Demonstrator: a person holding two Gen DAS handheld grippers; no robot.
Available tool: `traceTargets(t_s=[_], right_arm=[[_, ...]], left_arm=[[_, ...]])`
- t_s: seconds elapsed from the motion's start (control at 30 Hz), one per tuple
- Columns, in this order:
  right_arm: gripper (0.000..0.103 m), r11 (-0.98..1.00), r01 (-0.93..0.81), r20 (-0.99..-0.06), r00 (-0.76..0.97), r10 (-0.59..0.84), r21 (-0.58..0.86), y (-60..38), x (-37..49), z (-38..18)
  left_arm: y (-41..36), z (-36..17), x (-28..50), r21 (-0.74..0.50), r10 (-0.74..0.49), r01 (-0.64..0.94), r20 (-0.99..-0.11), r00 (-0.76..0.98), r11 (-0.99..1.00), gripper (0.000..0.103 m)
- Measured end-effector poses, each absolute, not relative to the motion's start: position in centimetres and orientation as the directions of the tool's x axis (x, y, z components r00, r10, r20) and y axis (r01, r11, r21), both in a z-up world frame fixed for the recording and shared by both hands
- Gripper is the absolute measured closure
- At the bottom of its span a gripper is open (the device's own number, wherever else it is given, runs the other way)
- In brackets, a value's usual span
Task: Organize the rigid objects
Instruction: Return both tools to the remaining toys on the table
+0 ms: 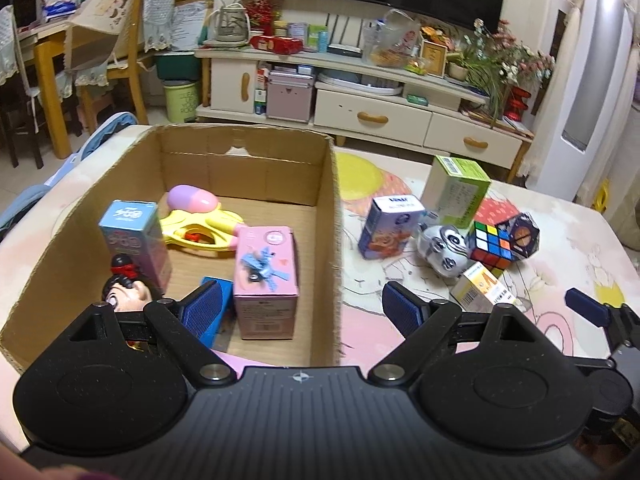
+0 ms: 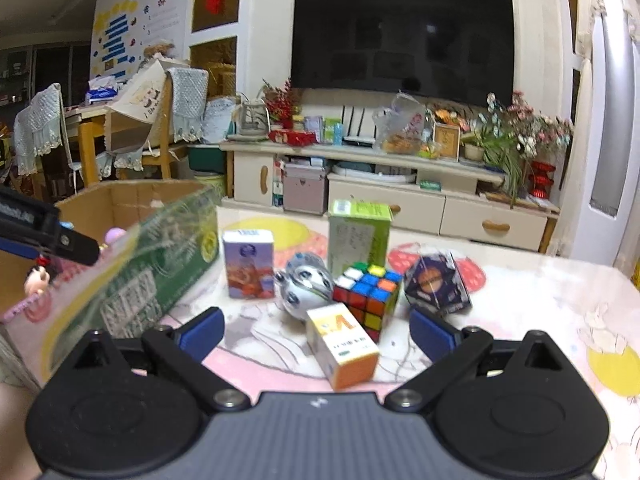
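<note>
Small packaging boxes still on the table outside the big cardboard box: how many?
3: blue-and-white carton nearest the cardboard box, tall green-and-white box behind it, small yellow-and-orange box nearest the camera. None looks hidden.

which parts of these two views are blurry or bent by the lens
Right wrist view: the green box by the cardboard box is smeared with motion blur, while the Rubik's cube and orange-and-white box stay sharp. Left wrist view: mostly sharp, the pink box is readable. Both views: fisheye bends the TV edges, and the corners go dark.
</note>
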State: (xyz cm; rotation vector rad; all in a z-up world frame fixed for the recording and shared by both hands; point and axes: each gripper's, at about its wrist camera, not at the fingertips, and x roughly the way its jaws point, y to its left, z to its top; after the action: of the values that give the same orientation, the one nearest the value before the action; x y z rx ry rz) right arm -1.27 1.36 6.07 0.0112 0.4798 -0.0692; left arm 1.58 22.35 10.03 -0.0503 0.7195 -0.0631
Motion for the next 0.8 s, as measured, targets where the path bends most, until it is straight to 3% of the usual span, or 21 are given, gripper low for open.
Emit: traceTargets(t_s=[0.63,0.8], right_arm=[[0.004,0.975,0.214,-0.508,0.847,-0.153,0.063,-6.6,0.6,3.5],[0.004,0.963,0.252,-0.51,0.843,-0.169,0.098,-9.0,1.6,3.2]], left_arm=[[20.0,9.0,1.3,-0.017,-0.135,0.165,-0.662,0.738,0.986,0.0],[19.3,8.5,1.4,0.053,-0.067,0.132,-0.646,0.76,0.99,0.0]])
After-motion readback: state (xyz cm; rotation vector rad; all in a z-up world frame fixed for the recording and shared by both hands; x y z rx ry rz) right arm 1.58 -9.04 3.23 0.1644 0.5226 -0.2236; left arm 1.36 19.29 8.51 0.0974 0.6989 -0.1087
